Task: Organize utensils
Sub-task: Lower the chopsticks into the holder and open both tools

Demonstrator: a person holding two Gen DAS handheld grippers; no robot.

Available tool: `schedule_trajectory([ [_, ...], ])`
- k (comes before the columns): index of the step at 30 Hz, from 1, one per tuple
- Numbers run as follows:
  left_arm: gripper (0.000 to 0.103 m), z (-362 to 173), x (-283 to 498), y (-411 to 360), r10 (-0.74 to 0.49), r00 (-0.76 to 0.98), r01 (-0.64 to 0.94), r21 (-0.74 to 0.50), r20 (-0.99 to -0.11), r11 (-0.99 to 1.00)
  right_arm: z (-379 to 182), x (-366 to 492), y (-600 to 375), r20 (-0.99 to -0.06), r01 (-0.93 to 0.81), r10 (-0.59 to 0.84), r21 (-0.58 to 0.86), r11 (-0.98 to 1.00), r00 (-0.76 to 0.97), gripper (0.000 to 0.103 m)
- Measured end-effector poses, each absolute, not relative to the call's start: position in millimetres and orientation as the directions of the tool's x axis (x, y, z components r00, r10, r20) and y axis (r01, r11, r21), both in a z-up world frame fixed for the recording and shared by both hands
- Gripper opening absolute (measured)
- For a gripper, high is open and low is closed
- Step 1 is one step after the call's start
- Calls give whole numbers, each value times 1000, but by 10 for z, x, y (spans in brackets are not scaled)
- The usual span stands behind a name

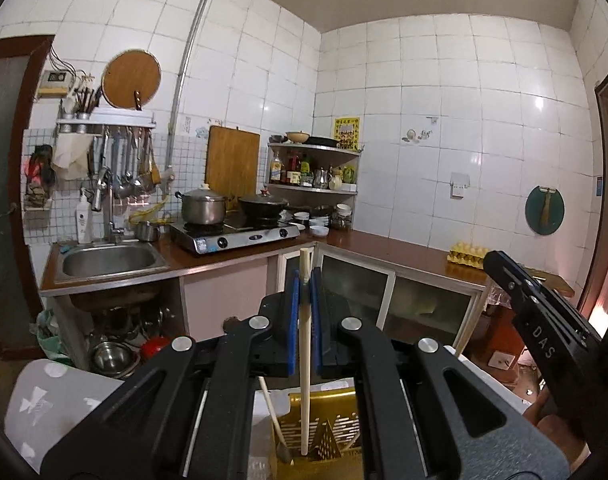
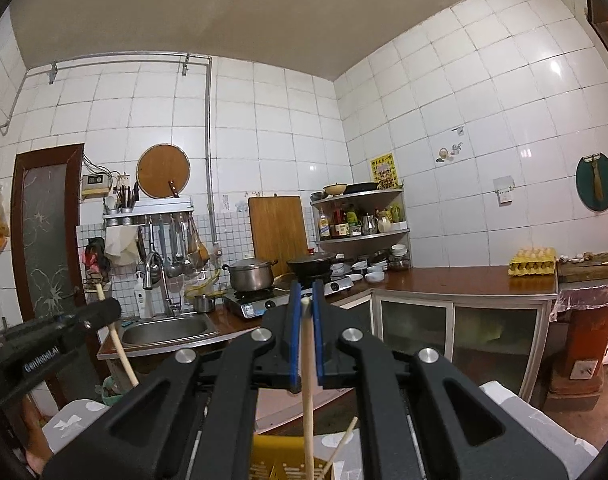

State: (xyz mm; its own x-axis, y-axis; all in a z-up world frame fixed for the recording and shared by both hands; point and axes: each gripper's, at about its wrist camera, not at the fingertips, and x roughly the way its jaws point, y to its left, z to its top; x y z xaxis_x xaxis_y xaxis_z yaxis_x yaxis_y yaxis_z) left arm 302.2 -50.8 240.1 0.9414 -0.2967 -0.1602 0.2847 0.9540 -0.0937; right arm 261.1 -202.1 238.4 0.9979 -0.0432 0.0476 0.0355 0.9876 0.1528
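each tool, left (image 1: 305, 276) and right (image 2: 306, 300), pinches a pale wooden chopstick (image 1: 304, 360) near its top, so either long stick (image 2: 308, 400) may swivel or slip above the yellow slotted plastic basket (image 1: 336, 428).

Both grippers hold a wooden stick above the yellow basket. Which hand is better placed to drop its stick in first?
Left gripper, probably: its wooden stick already hangs into the yellow basket.

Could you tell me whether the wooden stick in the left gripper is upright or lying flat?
Upright: the wooden stick runs near-vertically between the shut blue fingers, its lower end down in the yellow basket.
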Motion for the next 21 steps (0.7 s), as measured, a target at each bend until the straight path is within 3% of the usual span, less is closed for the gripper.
schedule_trajectory([
  [8,4,1881,3591,-631,-289,930,275,-90,-229,957,2019,3068,-2045,-4,65,-65,115,991,998,6],
  [19,4,1209,3810,-613,-270,881,259,-80,-389,962,1499,3264,-2090,-177,75,-59,88,993,983,7],
  [21,13,1237,3763,-569,-274,873,261,-88,-404,961,1478,3259,-2130,-208,71,-49,96,993,977,7],
])
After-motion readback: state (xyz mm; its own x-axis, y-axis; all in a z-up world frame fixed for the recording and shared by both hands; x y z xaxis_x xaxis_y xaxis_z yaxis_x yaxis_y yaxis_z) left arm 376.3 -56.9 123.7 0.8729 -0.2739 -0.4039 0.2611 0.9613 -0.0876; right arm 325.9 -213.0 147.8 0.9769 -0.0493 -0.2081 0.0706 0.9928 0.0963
